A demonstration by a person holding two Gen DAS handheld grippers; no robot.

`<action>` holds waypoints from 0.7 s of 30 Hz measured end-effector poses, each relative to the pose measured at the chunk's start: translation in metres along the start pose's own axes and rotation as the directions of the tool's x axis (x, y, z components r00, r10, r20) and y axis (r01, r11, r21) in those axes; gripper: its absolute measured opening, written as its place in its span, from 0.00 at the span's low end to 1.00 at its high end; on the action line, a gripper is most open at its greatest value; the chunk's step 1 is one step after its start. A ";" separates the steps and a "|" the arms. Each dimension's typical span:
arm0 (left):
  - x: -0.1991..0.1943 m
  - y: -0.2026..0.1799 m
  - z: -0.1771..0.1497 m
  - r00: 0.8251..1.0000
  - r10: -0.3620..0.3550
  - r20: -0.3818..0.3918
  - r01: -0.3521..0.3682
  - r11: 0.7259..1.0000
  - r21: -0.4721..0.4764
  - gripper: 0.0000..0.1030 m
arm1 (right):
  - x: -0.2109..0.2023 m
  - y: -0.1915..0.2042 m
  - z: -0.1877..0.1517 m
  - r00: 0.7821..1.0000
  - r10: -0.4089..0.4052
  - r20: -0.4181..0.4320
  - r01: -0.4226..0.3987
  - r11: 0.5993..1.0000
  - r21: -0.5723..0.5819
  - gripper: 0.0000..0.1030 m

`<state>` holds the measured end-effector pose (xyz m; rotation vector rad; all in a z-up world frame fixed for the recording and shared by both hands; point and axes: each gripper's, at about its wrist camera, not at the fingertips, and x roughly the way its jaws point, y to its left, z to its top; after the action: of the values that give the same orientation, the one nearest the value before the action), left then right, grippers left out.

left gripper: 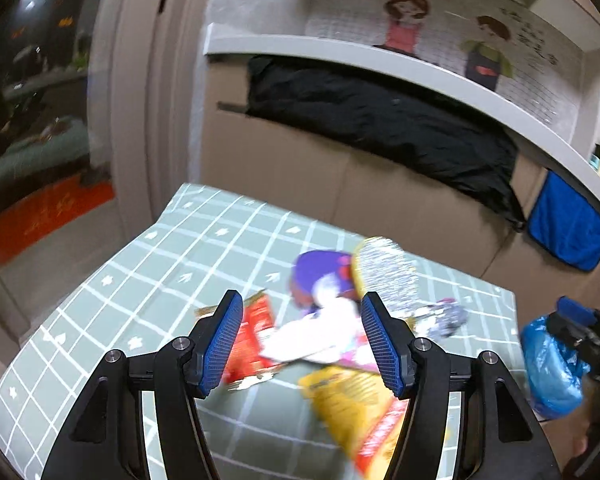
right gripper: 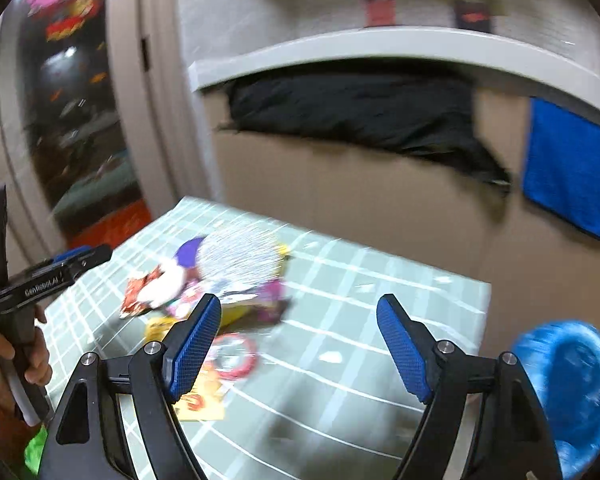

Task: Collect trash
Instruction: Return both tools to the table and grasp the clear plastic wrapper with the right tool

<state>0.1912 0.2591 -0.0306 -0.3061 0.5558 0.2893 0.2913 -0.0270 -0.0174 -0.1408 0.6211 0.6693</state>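
Left gripper (left gripper: 300, 334) tilted downward, jaws wide, nothing clamped; right gripper (right gripper: 298, 340) likewise, jaws wide, empty; hand (right gripper: 16, 354) gripping handle

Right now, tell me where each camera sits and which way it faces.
Left wrist: on the left gripper, looking down over open jaws at the wrappers; the right gripper shows at right.
Right wrist: on the right gripper, jaws open over the table; the left gripper and hand show at left.
Shared: wrappers, table, blue bag, black cloth.
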 end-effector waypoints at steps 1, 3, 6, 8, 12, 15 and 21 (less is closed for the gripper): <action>0.002 0.009 -0.002 1.000 0.009 -0.004 -0.009 1.000 -0.006 0.59 | 0.013 0.011 0.000 1.000 0.016 -0.025 -0.016 1.000 -0.013 0.75; 0.005 0.020 -0.006 1.000 0.008 -0.016 -0.008 1.000 -0.016 0.57 | 0.035 0.022 0.000 0.998 0.027 -0.060 -0.028 0.999 -0.023 0.75; 0.008 0.037 -0.013 0.999 0.012 -0.034 -0.013 0.999 -0.033 0.56 | 0.065 0.032 0.004 0.996 0.022 -0.083 -0.023 1.000 -0.012 0.75; 0.009 0.044 -0.017 0.999 0.011 -0.046 -0.013 0.999 -0.040 0.56 | 0.086 0.030 0.011 0.996 0.009 -0.093 -0.008 1.000 0.018 0.75; 0.012 0.052 -0.021 0.998 -0.013 -0.065 0.010 0.999 -0.051 0.56 | 0.126 0.021 0.016 0.987 0.027 -0.160 -0.014 0.997 0.080 0.75; 0.017 0.055 -0.022 0.997 -0.021 -0.080 0.017 0.999 -0.052 0.56 | 0.148 0.020 0.009 0.970 0.058 -0.237 -0.035 0.994 0.101 0.71; 0.029 0.041 -0.021 0.982 -0.140 -0.129 0.136 0.990 -0.040 0.56 | 0.138 0.016 -0.012 0.955 0.101 -0.279 -0.074 0.991 0.108 0.44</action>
<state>0.1906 0.2949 -0.0718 -0.3942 0.6575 0.1438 0.3600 0.0559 -0.1064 -0.1210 0.9396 0.7093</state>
